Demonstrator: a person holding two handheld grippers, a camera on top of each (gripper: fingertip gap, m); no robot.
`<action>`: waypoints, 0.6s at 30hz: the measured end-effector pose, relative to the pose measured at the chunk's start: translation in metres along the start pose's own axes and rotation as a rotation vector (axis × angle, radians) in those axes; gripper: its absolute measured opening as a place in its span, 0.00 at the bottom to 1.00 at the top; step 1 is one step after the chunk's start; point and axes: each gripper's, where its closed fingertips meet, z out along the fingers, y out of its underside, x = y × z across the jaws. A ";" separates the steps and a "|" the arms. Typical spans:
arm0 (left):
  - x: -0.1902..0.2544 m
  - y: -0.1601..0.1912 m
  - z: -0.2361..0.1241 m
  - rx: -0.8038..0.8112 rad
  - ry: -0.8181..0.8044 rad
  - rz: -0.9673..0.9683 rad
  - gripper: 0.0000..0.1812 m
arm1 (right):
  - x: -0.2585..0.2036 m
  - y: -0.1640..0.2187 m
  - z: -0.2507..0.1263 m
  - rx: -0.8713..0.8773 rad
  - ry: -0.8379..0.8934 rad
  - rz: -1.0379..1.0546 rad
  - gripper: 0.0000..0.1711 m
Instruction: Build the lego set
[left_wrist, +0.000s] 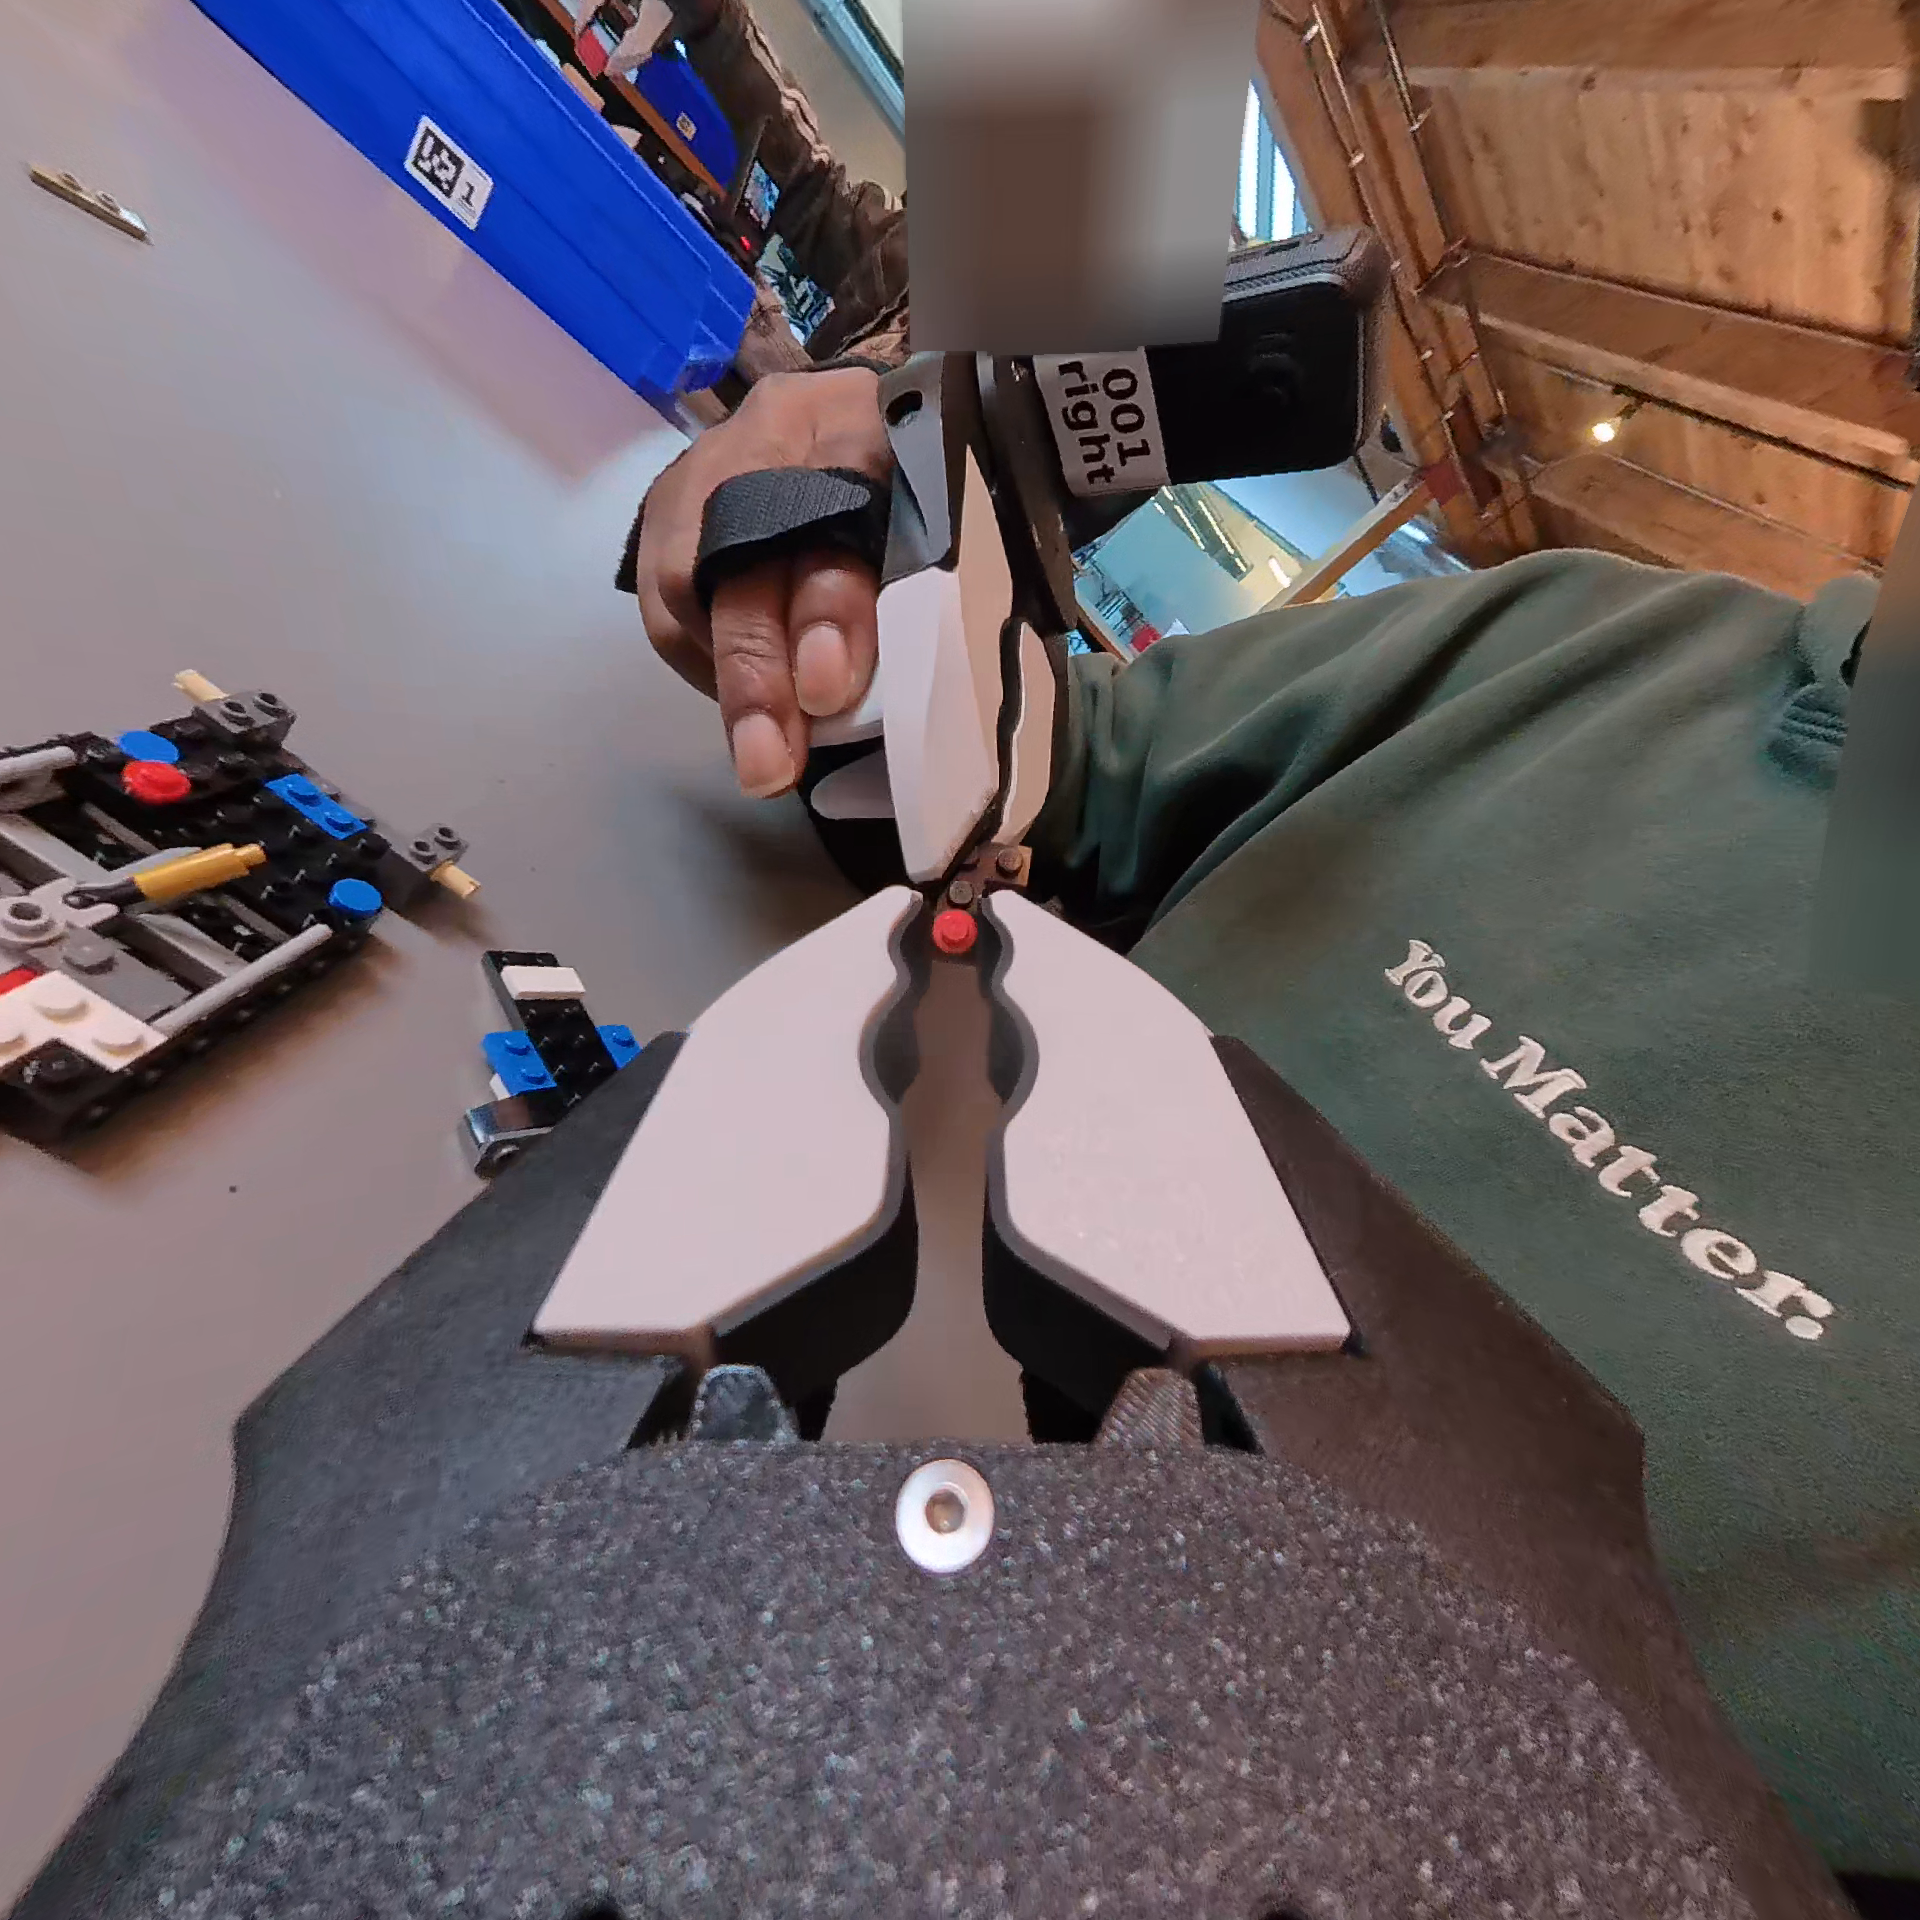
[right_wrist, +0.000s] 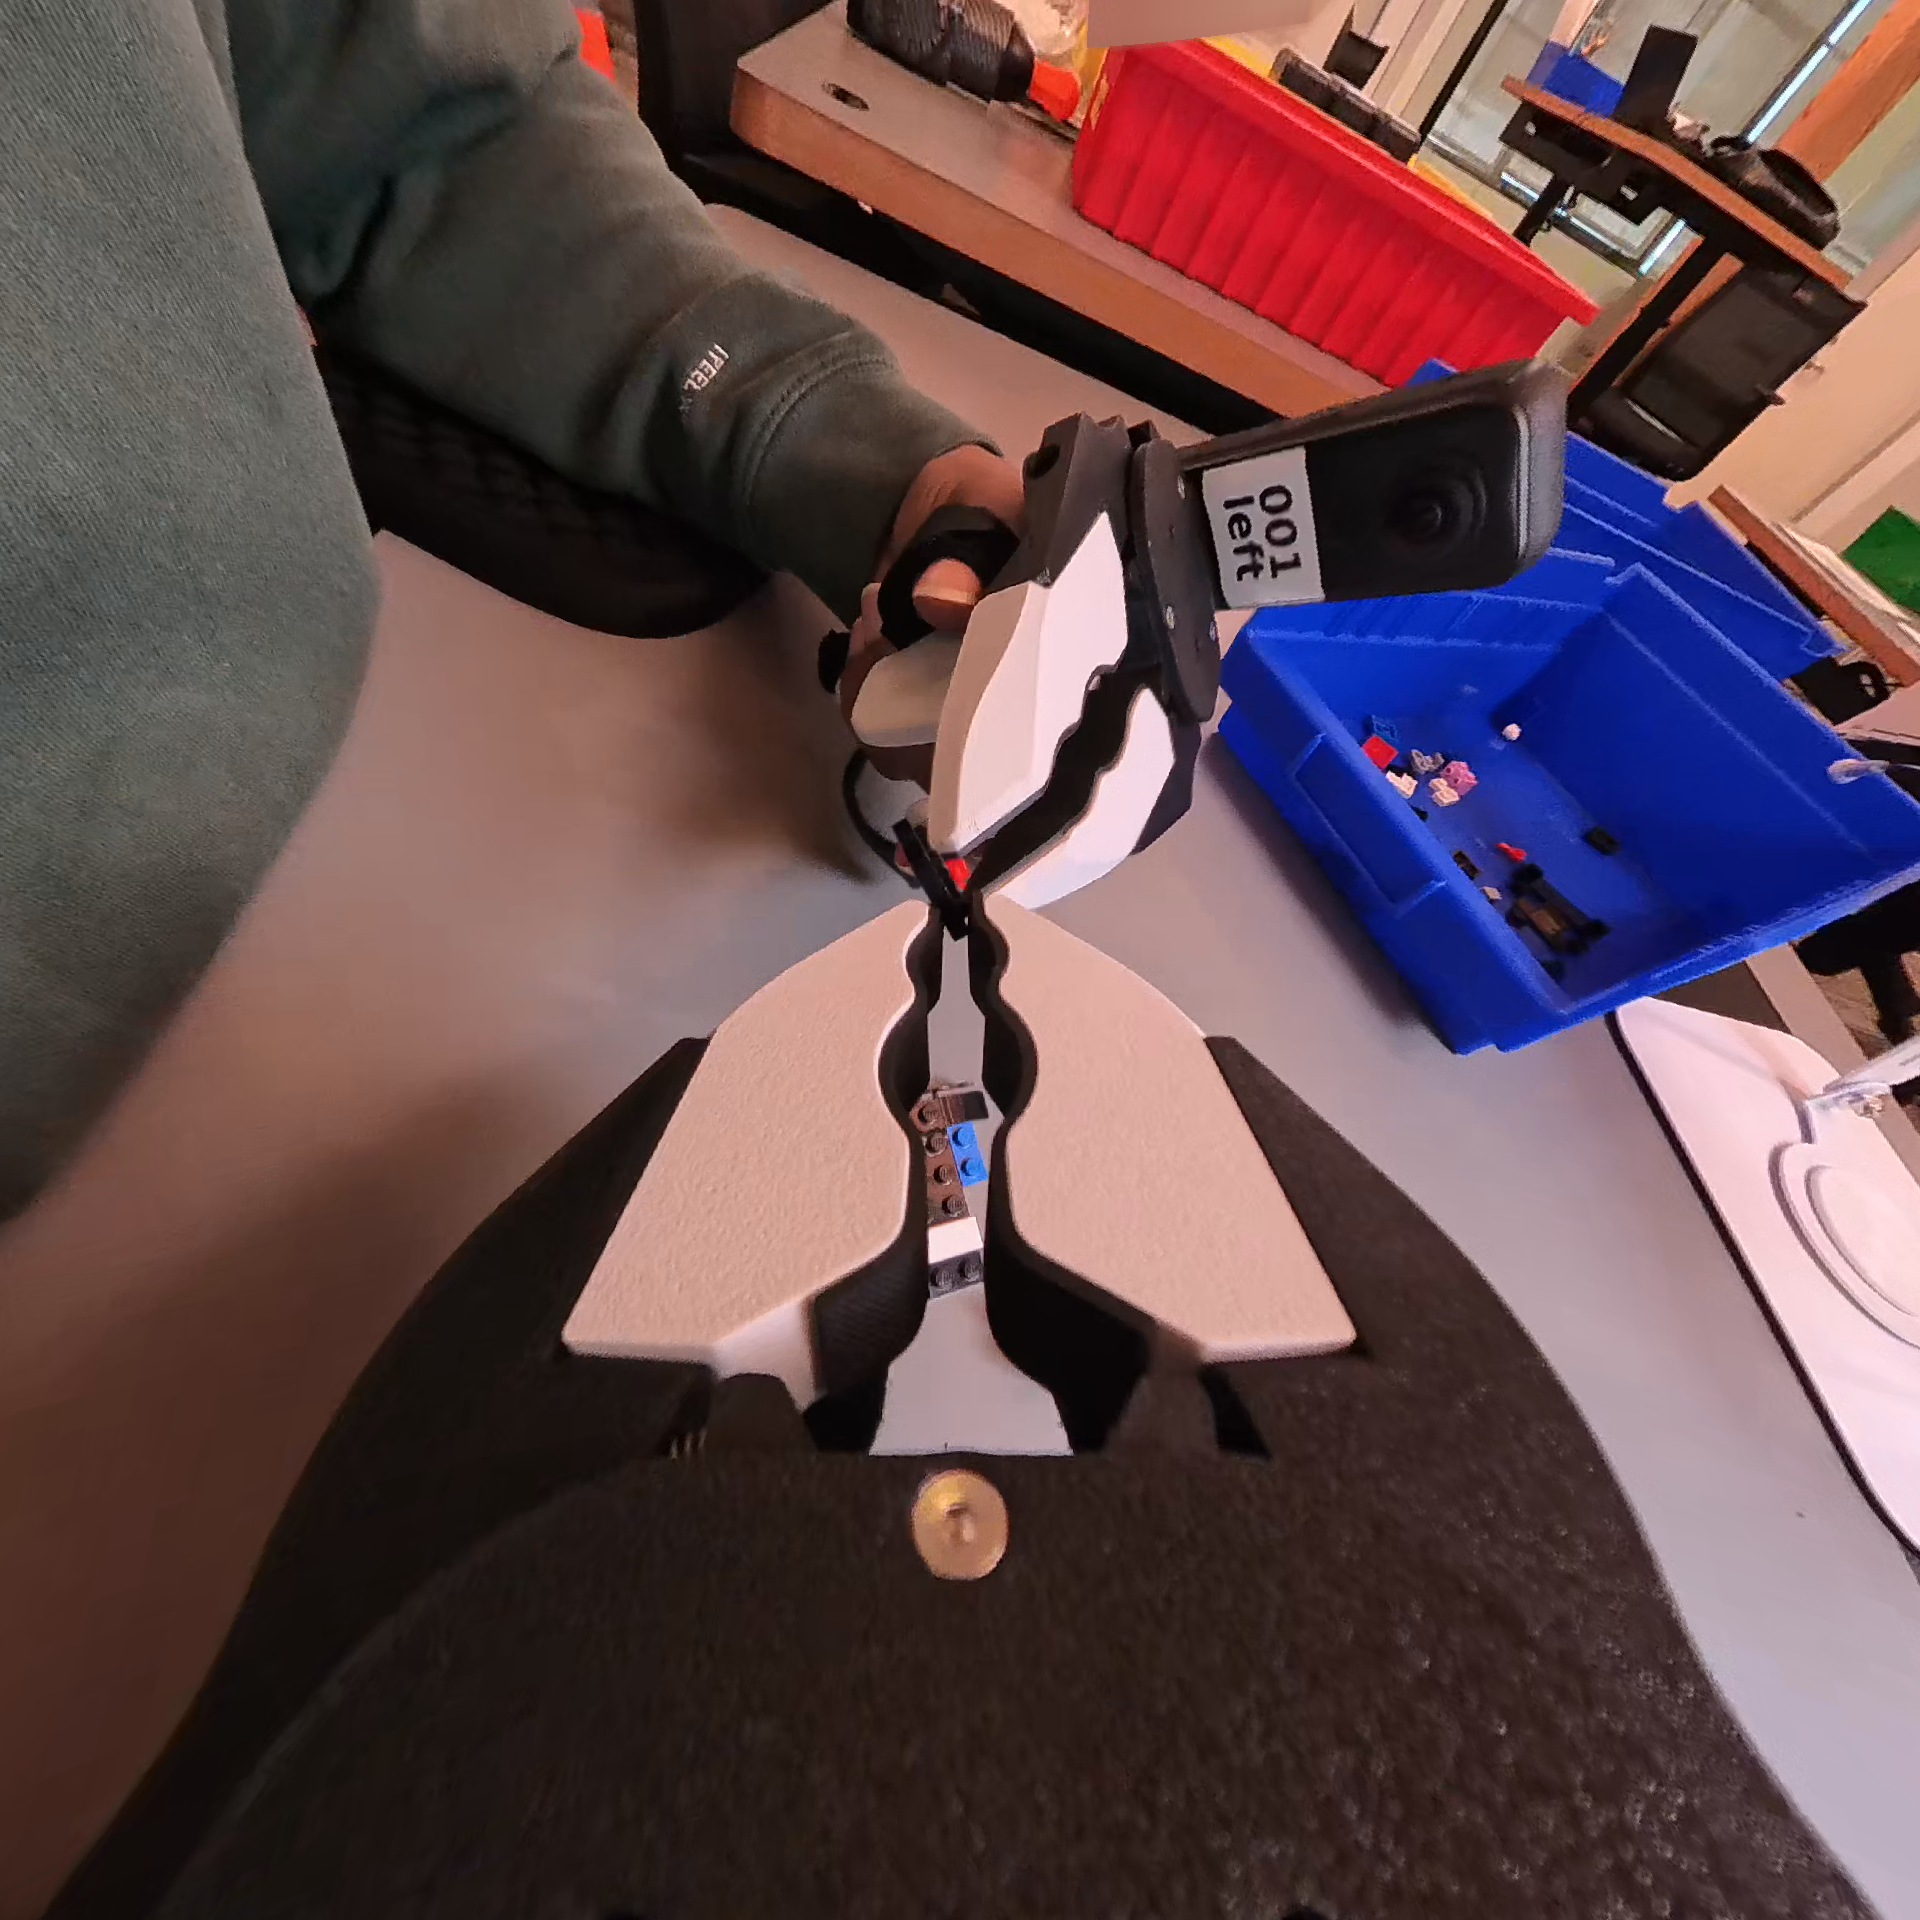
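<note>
Tabletop (left_wrist: 312, 520); brick piece (left_wrist: 953, 930) between jaws

- Left gripper (left_wrist: 951, 914) pinches a small dark plate with a red stud (left_wrist: 953, 930) — held above the bench.
- Right gripper (right_wrist: 951, 920) clamps the plate's other end — tips meeting.

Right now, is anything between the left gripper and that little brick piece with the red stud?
Nothing visible stands between them. The left gripper is closed on the small brick piece itself, and the right gripper pinches the piece's far end, so the two meet tip to tip.
</note>
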 end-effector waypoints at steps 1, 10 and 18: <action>-0.001 -0.001 -0.001 0.005 -0.010 0.008 0.05 | 0.001 0.000 -0.001 0.001 0.003 -0.001 0.03; 0.004 -0.002 -0.002 0.008 0.015 0.008 0.04 | 0.001 -0.005 -0.002 0.019 0.016 -0.014 0.03; -0.008 -0.025 -0.021 0.104 -0.124 0.064 0.00 | 0.000 -0.002 -0.001 0.002 0.004 -0.010 0.02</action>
